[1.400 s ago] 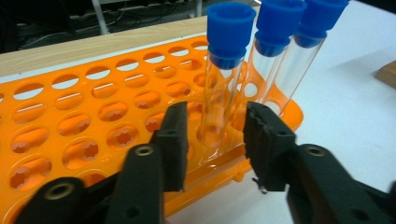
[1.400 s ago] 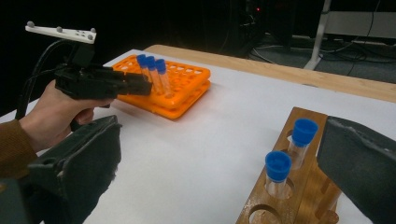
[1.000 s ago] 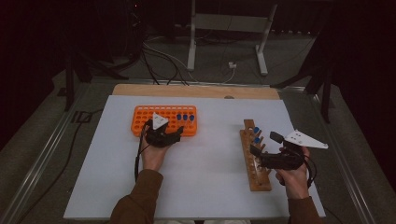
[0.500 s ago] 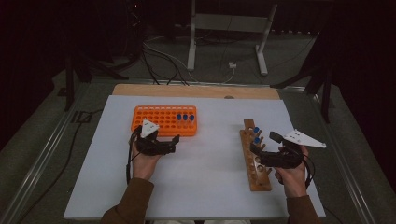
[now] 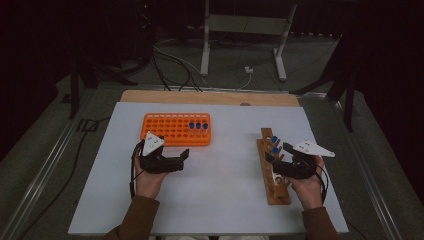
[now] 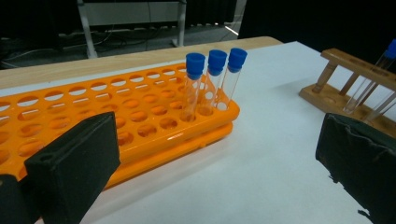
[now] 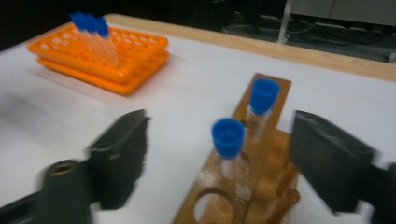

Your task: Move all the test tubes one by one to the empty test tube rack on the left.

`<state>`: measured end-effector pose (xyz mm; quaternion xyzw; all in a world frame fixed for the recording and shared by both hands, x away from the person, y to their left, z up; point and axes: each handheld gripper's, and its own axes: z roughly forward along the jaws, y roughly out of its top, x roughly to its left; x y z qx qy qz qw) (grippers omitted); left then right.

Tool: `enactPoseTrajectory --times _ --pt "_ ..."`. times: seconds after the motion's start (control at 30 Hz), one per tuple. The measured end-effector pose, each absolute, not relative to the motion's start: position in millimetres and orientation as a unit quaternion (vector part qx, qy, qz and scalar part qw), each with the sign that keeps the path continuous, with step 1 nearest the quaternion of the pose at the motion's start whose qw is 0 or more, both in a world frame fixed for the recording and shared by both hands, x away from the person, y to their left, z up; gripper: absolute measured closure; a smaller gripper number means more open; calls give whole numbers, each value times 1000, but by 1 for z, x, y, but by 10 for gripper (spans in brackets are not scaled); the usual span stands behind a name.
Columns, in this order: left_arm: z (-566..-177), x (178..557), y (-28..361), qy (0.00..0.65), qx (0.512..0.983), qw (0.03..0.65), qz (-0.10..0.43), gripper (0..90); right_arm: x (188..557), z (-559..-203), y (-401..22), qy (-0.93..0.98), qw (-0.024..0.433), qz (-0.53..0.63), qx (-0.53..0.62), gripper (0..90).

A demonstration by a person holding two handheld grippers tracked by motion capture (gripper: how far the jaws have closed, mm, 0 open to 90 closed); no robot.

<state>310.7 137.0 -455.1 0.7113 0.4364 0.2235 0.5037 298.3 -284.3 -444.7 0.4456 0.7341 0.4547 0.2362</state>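
The right tool (image 5: 278,152) is closing its jaws around, not yet pressing, a clear blue-capped tube (image 7: 228,144) standing in the wooden rack (image 5: 274,172). The left tool (image 5: 181,157) is gaping empty, just before the orange rack (image 5: 170,131) holding three capped tubes (image 6: 212,79).

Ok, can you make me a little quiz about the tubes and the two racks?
1. How many blue-capped tubes stand in the orange rack?
2. True or false: the left gripper holds a tube.
3. Which rack is the right gripper at: A) orange, B) wooden rack?

Key: 1. Three, side by side. 2. False: its jaws are open with nothing between them. 3. B: a capped tube stands between its jaws, which have just been closing but do not touch it.
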Motion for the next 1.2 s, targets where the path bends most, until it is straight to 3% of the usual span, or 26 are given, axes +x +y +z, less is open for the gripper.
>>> enactPoseTrajectory --times 0.03,0.13,0.43,0.67,1.2 --pt "-454 311 137 435 711 505 224 8 299 -447 -285 738 234 452 443 387" --pt "-453 312 135 433 711 508 221 8 300 -453 -284 743 242 443 440 499" --pt "-453 312 133 432 714 505 221 8 306 -459 -281 757 252 421 432 693" --pt "-452 312 137 439 707 509 221 8 309 -459 -280 762 258 411 428 754" --pt "-453 311 135 439 709 507 217 8 311 -448 -285 770 250 412 418 762"
